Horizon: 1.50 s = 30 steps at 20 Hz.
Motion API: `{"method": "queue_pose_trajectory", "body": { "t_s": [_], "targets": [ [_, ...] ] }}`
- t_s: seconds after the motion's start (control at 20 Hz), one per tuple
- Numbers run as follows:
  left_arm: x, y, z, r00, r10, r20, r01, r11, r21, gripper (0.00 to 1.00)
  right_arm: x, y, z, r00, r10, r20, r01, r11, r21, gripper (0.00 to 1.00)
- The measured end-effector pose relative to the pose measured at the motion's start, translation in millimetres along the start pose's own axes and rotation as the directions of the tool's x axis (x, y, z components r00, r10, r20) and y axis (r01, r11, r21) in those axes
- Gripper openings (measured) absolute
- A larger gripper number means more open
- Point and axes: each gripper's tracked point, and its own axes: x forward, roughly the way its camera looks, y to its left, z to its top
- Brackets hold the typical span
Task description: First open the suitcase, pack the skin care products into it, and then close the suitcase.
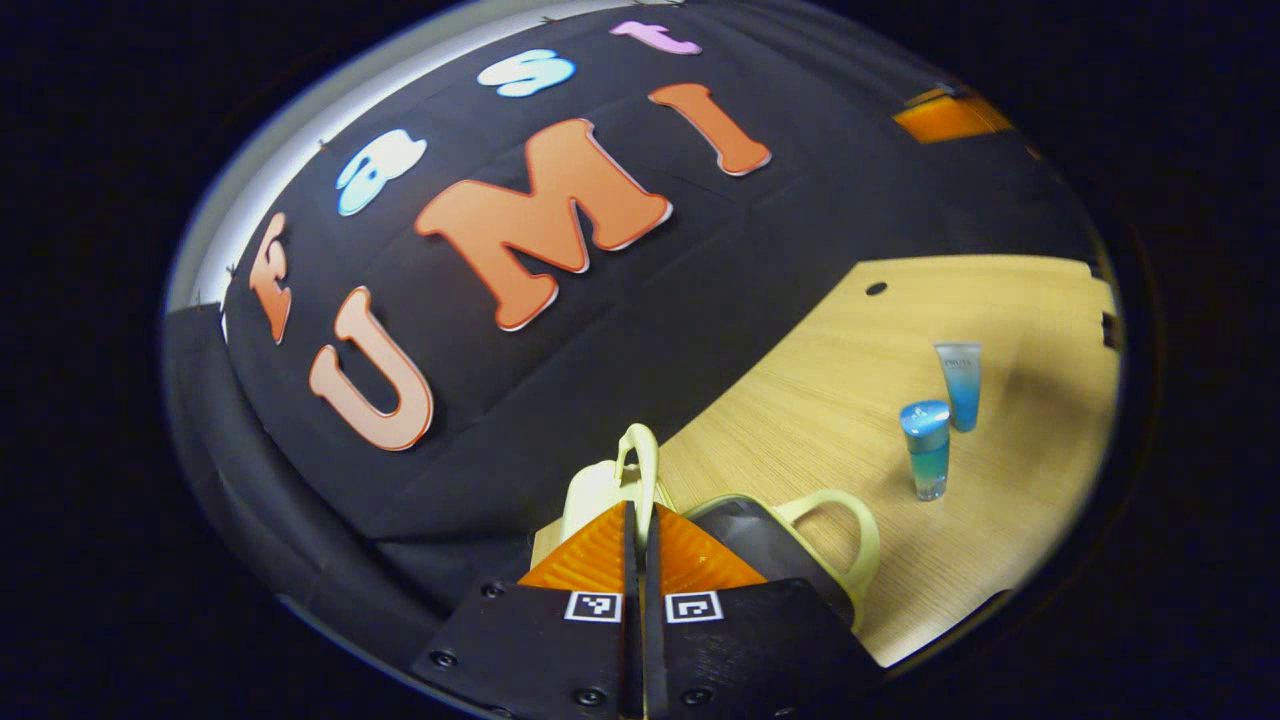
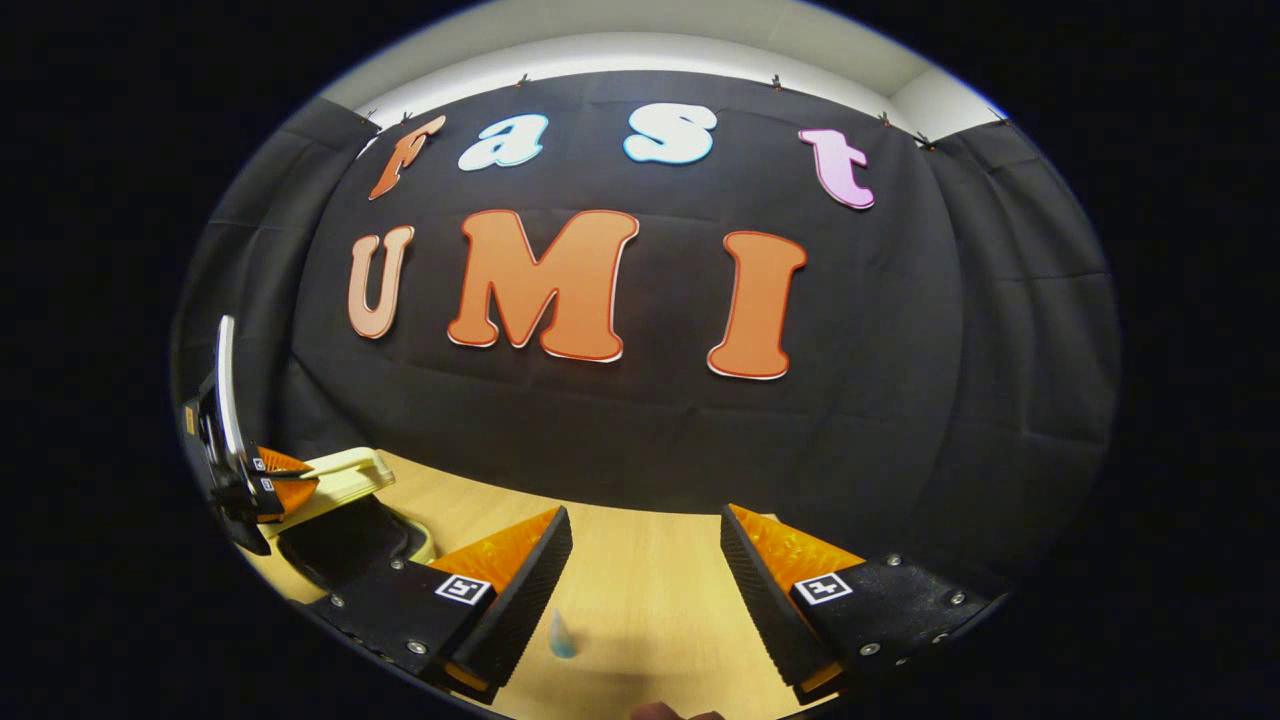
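Cream plastic of the suitcase lid handle (image 1: 638, 455) sits pinched in the left gripper (image 1: 640, 540) at bottom centre; a slip would drop the lid on the suitcase (image 1: 770, 545). Right gripper (image 2: 645, 560) hangs wide, and could topple the blue bottle (image 1: 927, 448) and tube (image 1: 960, 385) at right.

Even overhead light, wooden table (image 1: 800, 400) bright, soft shadows beside the blue bottle (image 1: 927, 448) and tube (image 1: 960, 385), strong fisheye bending at edges, focus sharp centrally, rims dim.

On the table (image 1: 800, 400), a bottle (image 1: 926, 450) stands just before a tube (image 1: 960, 385), suitcase (image 1: 770, 545) to their left
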Motion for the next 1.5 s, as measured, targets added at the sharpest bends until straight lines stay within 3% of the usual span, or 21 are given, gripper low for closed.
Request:
{"method": "queue_pose_trajectory", "body": {
  "t_s": [0.15,0.3,0.6,0.85,1.15,1.5],
  "targets": [
    [1.1,4.1,-0.9,0.999,0.048,0.021,-0.045,0.993,-0.111,0.01,4.2,22.4,3.0,1.000,-0.004,-0.015,0.004,1.000,0.021,0.95],
    [2.5,4.2,-9.4,0.988,0.154,0.018,-0.152,0.984,-0.096,0.02,7.0,43.4,5.4,1.000,-0.012,-0.020,0.012,1.000,0.007,0.94],
    [19.4,8.3,-22.3,0.973,0.221,-0.074,-0.231,0.951,-0.205,0.02,11.5,80.7,15.3,0.999,-0.033,-0.018,0.032,0.999,-0.015,0.94],
    [26.6,12.3,-34.9,0.968,0.177,-0.179,-0.227,0.921,-0.317,0.02,10.2,104.6,19.9,0.997,-0.071,-0.021,0.070,0.997,-0.026,0.95],
    [31.4,2.6,-53.6,0.953,0.101,-0.285,-0.209,0.901,-0.381,0.01,2.3,123.7,18.0,0.993,-0.109,-0.043,0.107,0.994,-0.037,0.94],
    [29.3,-31.5,-95.2,0.903,-0.010,-0.430,-0.190,0.888,-0.420,0.02,-10.3,127.3,14.5,0.987,-0.147,-0.067,0.145,0.989,-0.034,0.95]
  ]
}}
